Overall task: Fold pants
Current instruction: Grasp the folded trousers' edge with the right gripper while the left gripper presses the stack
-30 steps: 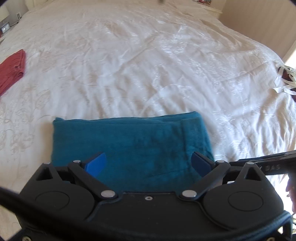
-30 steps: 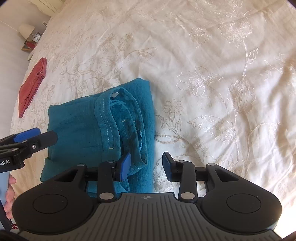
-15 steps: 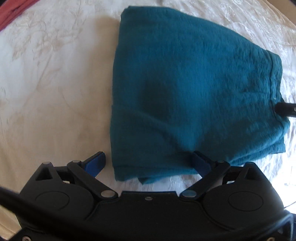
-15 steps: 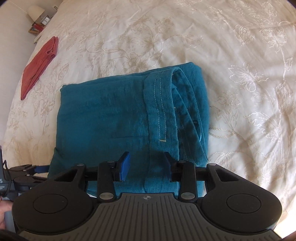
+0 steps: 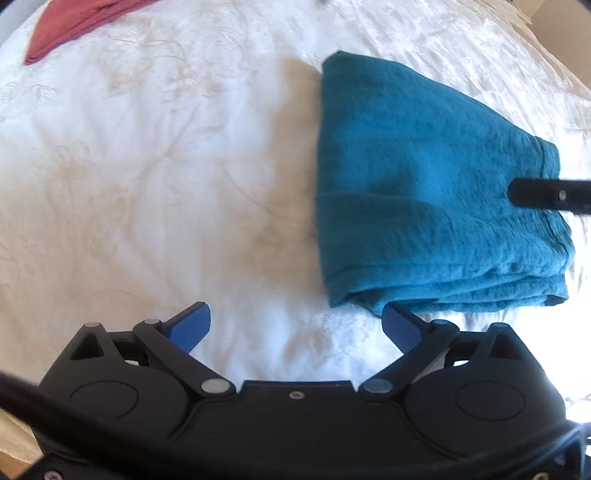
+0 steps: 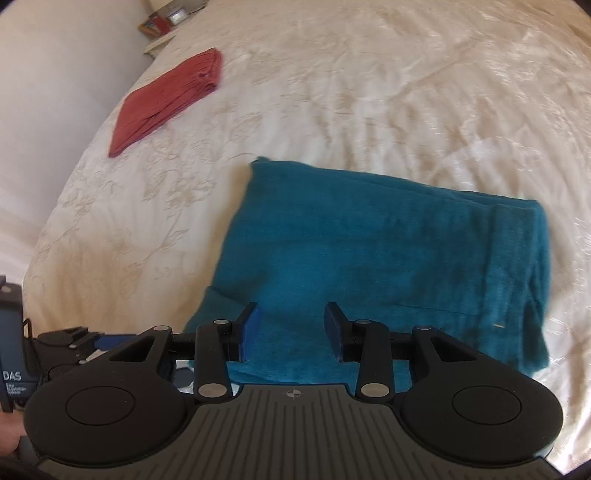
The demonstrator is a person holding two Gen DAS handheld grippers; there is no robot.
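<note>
1. Pants (image 6: 384, 258): one teal pair, folded into a thick rectangle with layered edges, lying flat on the white bedspread (image 5: 147, 184).
2. Left gripper (image 5: 295, 328) spread wide over bare bedspread, just beside the pants' corner.
3. Right gripper (image 6: 291, 332) parted, seemingly hovering over the pants, gripping nothing.
4. One red folded garment (image 6: 166, 99) lies well apart.

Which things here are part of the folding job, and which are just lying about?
Job:
teal pants, folded on the bedspread
left claw, open
right claw, open

Lying about:
red cloth
clutter on the nightstand
</note>
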